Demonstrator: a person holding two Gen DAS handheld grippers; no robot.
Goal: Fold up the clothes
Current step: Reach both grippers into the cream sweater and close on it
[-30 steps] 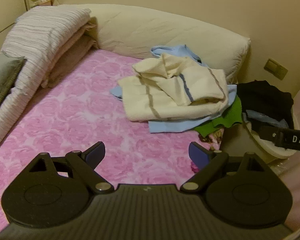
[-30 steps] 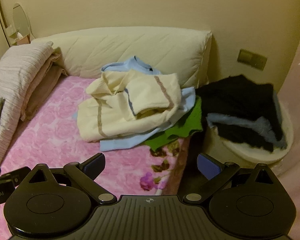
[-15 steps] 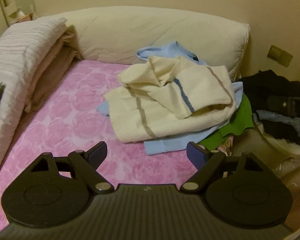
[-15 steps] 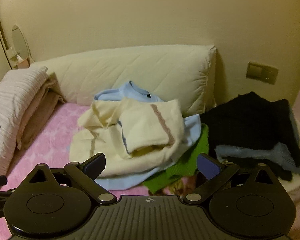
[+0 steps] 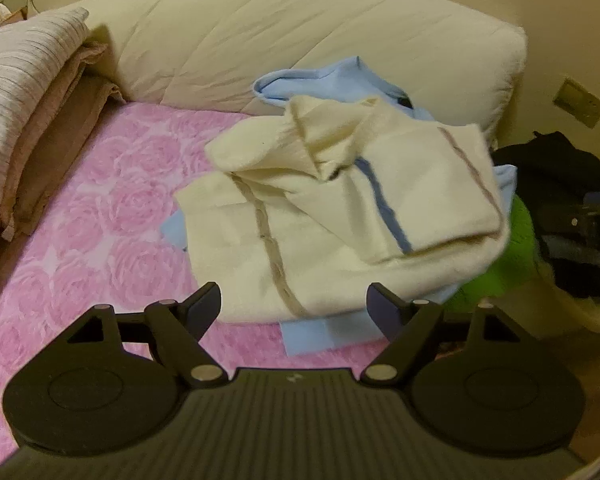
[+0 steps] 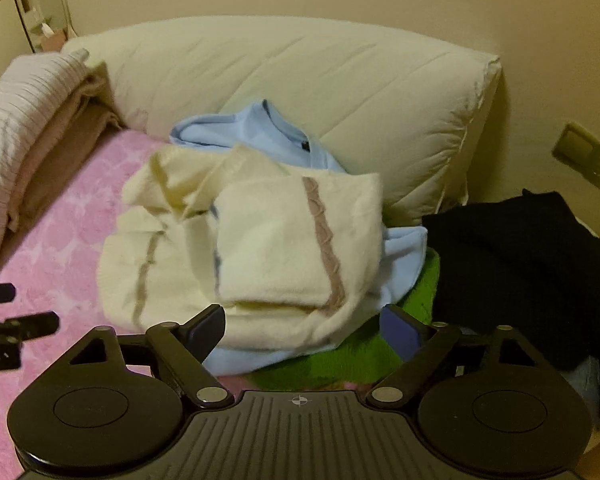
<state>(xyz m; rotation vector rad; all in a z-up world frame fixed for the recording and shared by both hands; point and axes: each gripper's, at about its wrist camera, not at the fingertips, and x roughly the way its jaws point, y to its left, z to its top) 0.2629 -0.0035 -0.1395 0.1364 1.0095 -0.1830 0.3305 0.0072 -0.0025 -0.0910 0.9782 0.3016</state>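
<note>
Both the left hand-held gripper [image 5: 294,304] and right hand-held gripper [image 6: 302,326], jaws apart and empty, are closing in on the crumpled cream knitted sweater with stripes [image 5: 340,216], nearing a first grasp.

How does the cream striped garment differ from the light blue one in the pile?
The cream striped garment lies on top, crumpled and mostly visible; the light blue garment sits beneath it, showing only its collar and edges. The cream one has stripes; the blue one looks plain. Both lie unfolded.

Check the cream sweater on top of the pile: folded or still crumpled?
Crumpled, not folded. The cream sweater lies bunched on the blue garment, one part flopped across its body, stripes running at different angles.
</note>
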